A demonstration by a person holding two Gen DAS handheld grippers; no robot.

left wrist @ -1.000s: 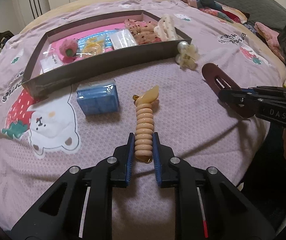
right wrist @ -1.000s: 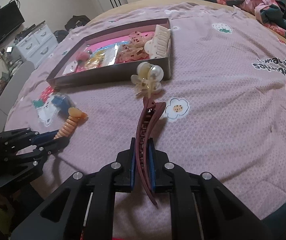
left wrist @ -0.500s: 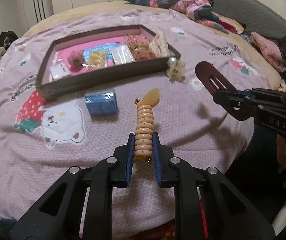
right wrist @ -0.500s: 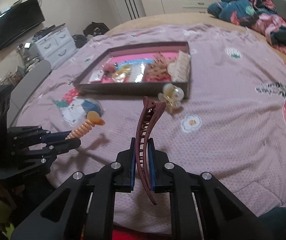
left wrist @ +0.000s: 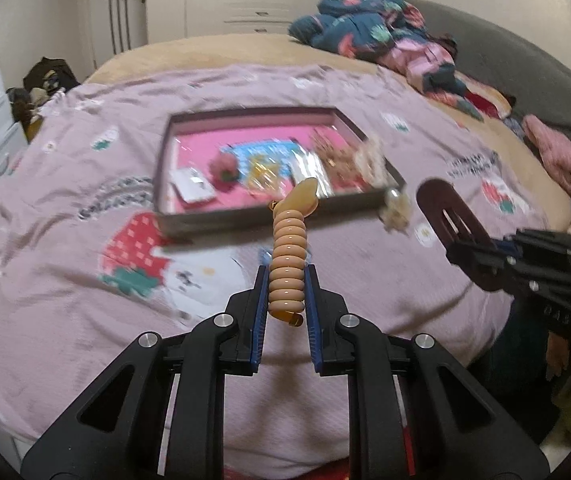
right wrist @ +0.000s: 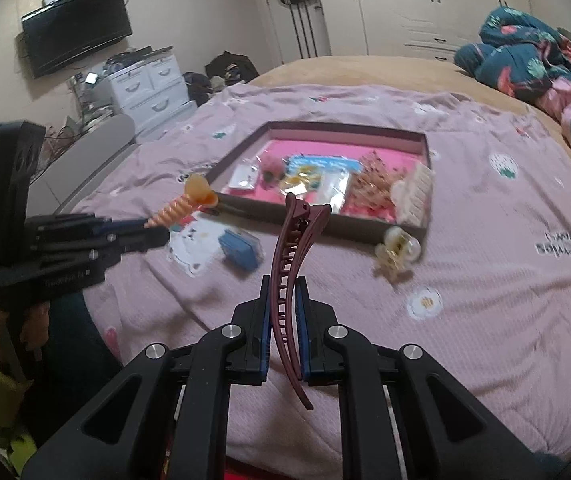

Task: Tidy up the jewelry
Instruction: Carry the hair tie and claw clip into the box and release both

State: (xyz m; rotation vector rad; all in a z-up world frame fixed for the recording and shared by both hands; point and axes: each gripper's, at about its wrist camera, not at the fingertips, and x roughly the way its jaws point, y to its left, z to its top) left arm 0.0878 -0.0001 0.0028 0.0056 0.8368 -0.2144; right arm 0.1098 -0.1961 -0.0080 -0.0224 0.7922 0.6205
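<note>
Beside the tray (right wrist: 381, 227) lie a blue box (right wrist: 241, 249) and pearl clip (right wrist: 396, 251) (both claws grasping clips).

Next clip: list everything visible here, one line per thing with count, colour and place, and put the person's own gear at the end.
Spiral hair clip: 1, peach, in the left gripper, above the bed.
Long hair clip: 1, maroon, in the right gripper, above the bed.
Tray: 1, dark brown with pink floor, on the bedspread, holding packets and clips.
Claw clip: 1, cream, at the tray's right end.
Pearl flower clip: 1, pale yellow, on the bedspread by the tray's near corner.
Small box: 1, blue, on the bedspread before the tray.
Bedspread: 1, mauve, printed.
Quilt: 1, dark blue floral, far right.
Television: 1, black, on the wall.
Drawer unit: 1, white.
Left gripper: 1, black, shut.
Right gripper: 1, black, shut.
</note>
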